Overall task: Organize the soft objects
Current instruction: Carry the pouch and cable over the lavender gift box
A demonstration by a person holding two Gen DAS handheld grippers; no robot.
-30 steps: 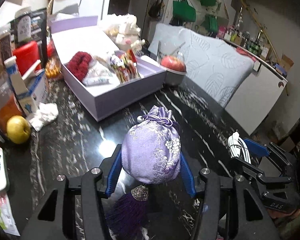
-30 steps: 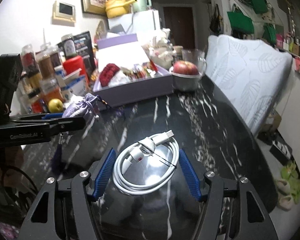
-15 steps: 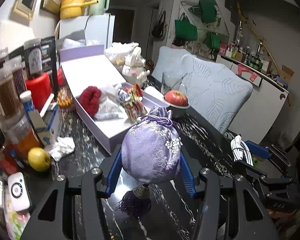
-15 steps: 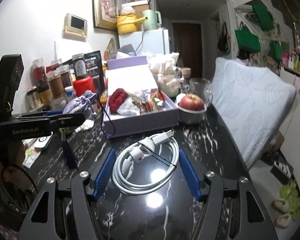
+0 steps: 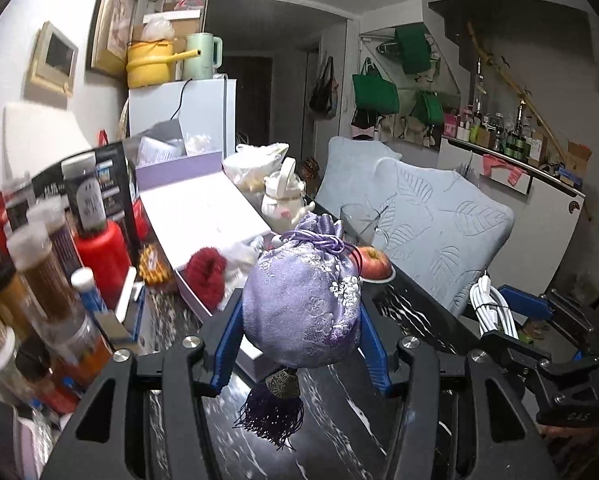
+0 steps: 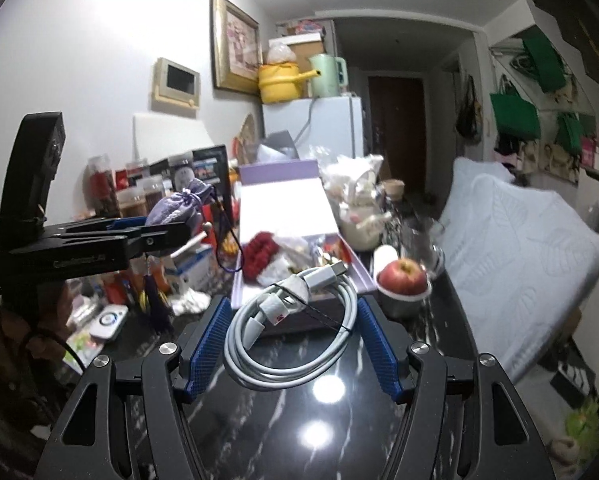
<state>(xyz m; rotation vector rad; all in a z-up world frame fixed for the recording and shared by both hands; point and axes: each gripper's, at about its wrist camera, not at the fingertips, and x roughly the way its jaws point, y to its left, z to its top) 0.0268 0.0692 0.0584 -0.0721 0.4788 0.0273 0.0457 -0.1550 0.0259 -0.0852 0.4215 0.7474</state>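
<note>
The left tongs [image 5: 301,340] are closed on a lilac brocade drawstring pouch [image 5: 303,304], their blue pads [image 5: 229,344] pressing into its sides; the pouch hangs clear above the black marbled desk [image 5: 339,432], with its purple tassel [image 5: 273,412] dangling below a small metal cap. The right tongs [image 6: 291,348] grip a coiled white charging cable [image 6: 291,332], the coil lying flat between the blue pads [image 6: 205,346] and touching both, also lifted off the desk. In the right wrist view the left tongs [image 6: 167,236] show from the side, with the pouch [image 6: 179,206] bulging above their arms and its cord looping down. Beyond both held things, toward the far edge of the desk, stands an open lilac gift box [image 6: 299,312] with its lid [image 6: 283,208] raised; a red knitted piece [image 6: 261,254] and some wrapped bits lie inside it. Just to the right of the box a red apple [image 6: 403,276] sits in a small metal bowl [image 6: 399,304]. Jars and bottles [image 5: 39,280] crowd the left edge of the desk, and a white remote-like device [image 6: 109,320] lies near that edge. A pale blue leaf-quilted cushion [image 5: 439,232] runs along the desk's right side.
</note>
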